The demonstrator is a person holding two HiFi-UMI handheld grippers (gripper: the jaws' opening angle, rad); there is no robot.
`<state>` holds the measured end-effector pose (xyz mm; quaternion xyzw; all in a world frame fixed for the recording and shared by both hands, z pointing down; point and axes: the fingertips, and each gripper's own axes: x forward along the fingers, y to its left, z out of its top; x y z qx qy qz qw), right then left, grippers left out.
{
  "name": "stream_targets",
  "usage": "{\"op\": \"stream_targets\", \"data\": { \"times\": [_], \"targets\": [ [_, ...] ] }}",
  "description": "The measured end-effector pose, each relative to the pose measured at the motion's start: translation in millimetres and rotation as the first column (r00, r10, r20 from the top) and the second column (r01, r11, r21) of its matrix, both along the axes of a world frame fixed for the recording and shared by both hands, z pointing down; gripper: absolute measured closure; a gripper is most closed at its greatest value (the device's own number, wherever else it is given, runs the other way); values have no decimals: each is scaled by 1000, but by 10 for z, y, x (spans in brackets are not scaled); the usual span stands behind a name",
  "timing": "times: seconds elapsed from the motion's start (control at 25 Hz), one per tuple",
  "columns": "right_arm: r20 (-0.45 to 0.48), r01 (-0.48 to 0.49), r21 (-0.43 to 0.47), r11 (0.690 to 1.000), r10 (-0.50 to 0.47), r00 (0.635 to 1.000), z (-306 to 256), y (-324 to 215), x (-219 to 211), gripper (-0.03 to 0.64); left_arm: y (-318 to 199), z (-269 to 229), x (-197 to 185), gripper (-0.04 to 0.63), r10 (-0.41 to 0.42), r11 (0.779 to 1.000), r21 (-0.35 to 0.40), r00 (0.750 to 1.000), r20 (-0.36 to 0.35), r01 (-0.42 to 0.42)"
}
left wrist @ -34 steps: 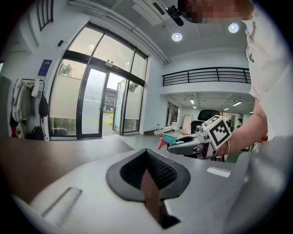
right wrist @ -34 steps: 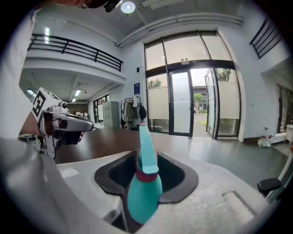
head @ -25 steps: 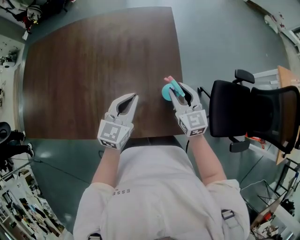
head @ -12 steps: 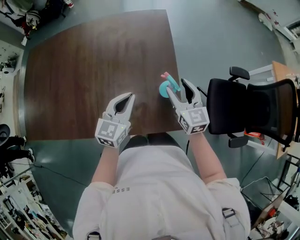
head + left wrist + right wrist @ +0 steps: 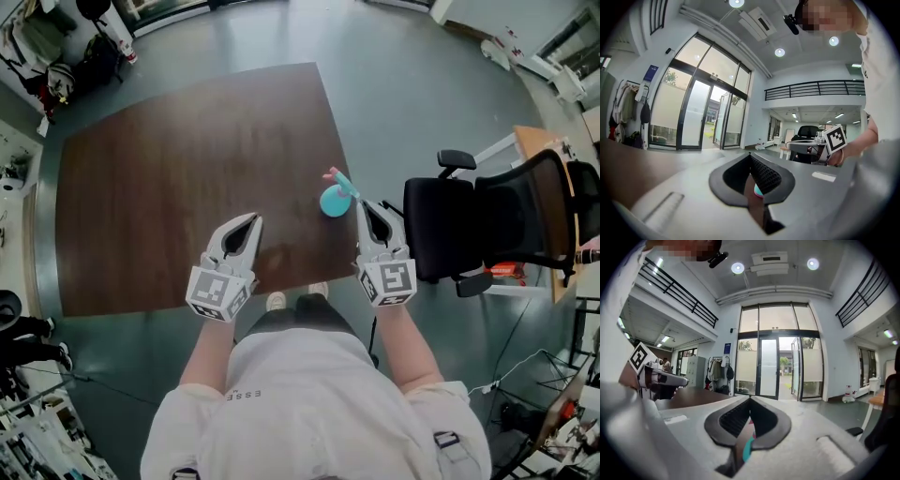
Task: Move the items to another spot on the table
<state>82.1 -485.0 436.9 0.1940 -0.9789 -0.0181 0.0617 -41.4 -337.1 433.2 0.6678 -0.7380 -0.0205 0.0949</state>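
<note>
A teal round item [image 5: 334, 201] with a teal stick and a pink tip lies on the brown table [image 5: 169, 178] close to its right edge. My right gripper [image 5: 362, 205] is just off that edge, a little nearer to me than the item. Its jaws are shut and nothing is held between them. In the right gripper view [image 5: 750, 399] a teal sliver [image 5: 746, 449] of the item shows under the closed jaws. My left gripper [image 5: 252, 218] rests shut and empty over the table's near edge. In the left gripper view [image 5: 751, 156] the teal item [image 5: 758, 190] shows beyond the closed jaws.
A black office chair [image 5: 487, 220] stands right of the table, close to my right gripper. A wooden desk edge [image 5: 555, 159] lies beyond it. Grey floor surrounds the table. The person's shoes [image 5: 277, 300] show below the near edge.
My right gripper held the teal item's stick, then let it go, drew back toward me and shut empty. The item stays on the table. The left gripper has hardly moved.
</note>
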Motion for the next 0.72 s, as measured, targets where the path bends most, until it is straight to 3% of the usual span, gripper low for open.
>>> {"op": "stream_targets", "data": {
  "times": [0.28,0.56,0.72],
  "targets": [
    [17,-38,-89,995,40,999,137,517,235,624,501,13,31,580,-35,998,45,997,72,32],
    [-1,92,-101,991,-92,996,213,1272,485,624,1193,5,539,580,-108,992,68,993,48,105],
    [-8,172,-104,980,-173,985,233,1835,639,624,1740,99,890,580,-145,989,40,989,39,144]
  ]
}}
